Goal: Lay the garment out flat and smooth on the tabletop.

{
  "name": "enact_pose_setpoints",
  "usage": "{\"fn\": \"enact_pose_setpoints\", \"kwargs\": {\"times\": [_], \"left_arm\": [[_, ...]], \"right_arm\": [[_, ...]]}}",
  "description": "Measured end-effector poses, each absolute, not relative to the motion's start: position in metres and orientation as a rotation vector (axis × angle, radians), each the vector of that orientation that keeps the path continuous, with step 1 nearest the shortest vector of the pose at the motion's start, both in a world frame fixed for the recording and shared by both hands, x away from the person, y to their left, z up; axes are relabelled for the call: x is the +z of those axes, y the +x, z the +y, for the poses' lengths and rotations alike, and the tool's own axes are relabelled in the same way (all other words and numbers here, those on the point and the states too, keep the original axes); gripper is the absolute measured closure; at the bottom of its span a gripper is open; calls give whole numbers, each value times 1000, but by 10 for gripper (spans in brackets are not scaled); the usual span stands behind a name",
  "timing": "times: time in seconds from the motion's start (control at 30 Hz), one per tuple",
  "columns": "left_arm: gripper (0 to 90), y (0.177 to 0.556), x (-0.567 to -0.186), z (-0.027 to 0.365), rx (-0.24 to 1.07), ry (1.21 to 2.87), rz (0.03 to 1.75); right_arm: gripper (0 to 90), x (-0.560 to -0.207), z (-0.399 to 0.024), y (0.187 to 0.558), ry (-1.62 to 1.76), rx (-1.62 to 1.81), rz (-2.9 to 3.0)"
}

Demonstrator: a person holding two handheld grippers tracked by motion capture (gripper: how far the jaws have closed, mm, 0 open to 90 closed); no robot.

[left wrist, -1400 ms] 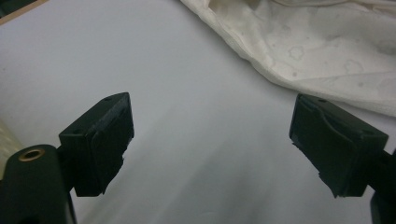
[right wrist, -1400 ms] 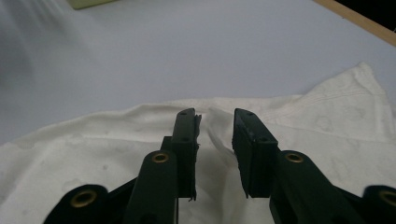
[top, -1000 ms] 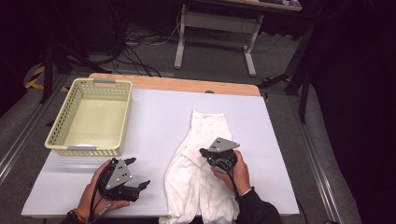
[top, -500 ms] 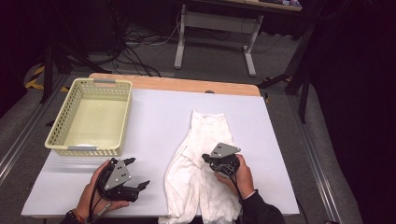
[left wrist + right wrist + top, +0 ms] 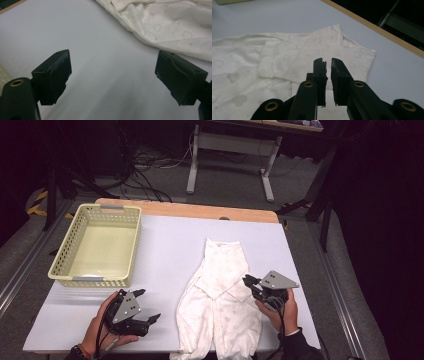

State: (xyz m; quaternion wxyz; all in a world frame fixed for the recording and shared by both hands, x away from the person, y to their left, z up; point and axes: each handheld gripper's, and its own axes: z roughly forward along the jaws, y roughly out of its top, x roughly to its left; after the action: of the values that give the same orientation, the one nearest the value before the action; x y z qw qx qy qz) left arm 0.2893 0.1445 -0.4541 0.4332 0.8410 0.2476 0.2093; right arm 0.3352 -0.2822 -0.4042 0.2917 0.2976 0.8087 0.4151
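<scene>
White tabletop (image 5: 165,245) holds a cream garment (image 5: 220,300) lying flat; the right gripper (image 5: 327,65), jaws just parted to a sliver and empty, hovers above its folded sleeve, left gripper (image 5: 112,75) wide open nearby, so drifting fabric may undo the fold.

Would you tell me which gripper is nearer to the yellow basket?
The left. The left gripper hovers just in front of the yellow basket, near its front right corner; the right gripper is across the table, at the white garment's right edge.

soft white cloth garment (image 5: 220,305); perforated plastic basket (image 5: 95,251).
</scene>
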Motion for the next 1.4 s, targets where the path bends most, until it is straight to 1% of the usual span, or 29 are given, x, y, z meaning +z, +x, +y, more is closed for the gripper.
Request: {"fn": "enact_pose_setpoints", "kwargs": {"times": [0.2,0.27,0.33,0.4,0.5,0.53,0.57,0.6,0.63,0.73,1.0,1.07,1.13,1.4], "left_arm": [[148,290,-454,144,517,2097,616],[148,290,-454,144,517,2097,618],[148,290,-454,144,519,2096,618],[148,290,-454,145,516,2091,623],[148,289,-454,146,517,2088,628],[148,289,-454,146,517,2088,628],[148,289,-454,147,518,2087,631],[148,289,-454,148,520,2086,634],[147,289,-454,149,523,2082,641],[144,287,-455,150,527,2084,648],[132,281,-456,161,534,2074,691],[132,279,-456,164,538,2066,709],[130,277,-456,167,542,2057,720],[124,280,-457,166,548,2071,727]], "right_arm": [[673,-405,-310,317,785,1151,2078],[604,-408,-317,312,796,1134,2066],[556,-413,-323,308,817,1107,2058],[471,-419,-328,305,851,1098,2052],[379,-429,-333,303,886,1061,2055],[379,-429,-333,303,886,1061,2055],[332,-434,-336,302,898,1076,2066],[332,-434,-336,302,898,1076,2066],[280,-437,-337,302,903,1080,2062],[208,-440,-338,303,911,1096,2047],[84,-440,-329,311,888,1143,2026],[82,-440,-326,316,883,1155,2035],[61,-440,-323,319,882,1151,2036],[68,-442,-317,323,862,1134,2055]]}}
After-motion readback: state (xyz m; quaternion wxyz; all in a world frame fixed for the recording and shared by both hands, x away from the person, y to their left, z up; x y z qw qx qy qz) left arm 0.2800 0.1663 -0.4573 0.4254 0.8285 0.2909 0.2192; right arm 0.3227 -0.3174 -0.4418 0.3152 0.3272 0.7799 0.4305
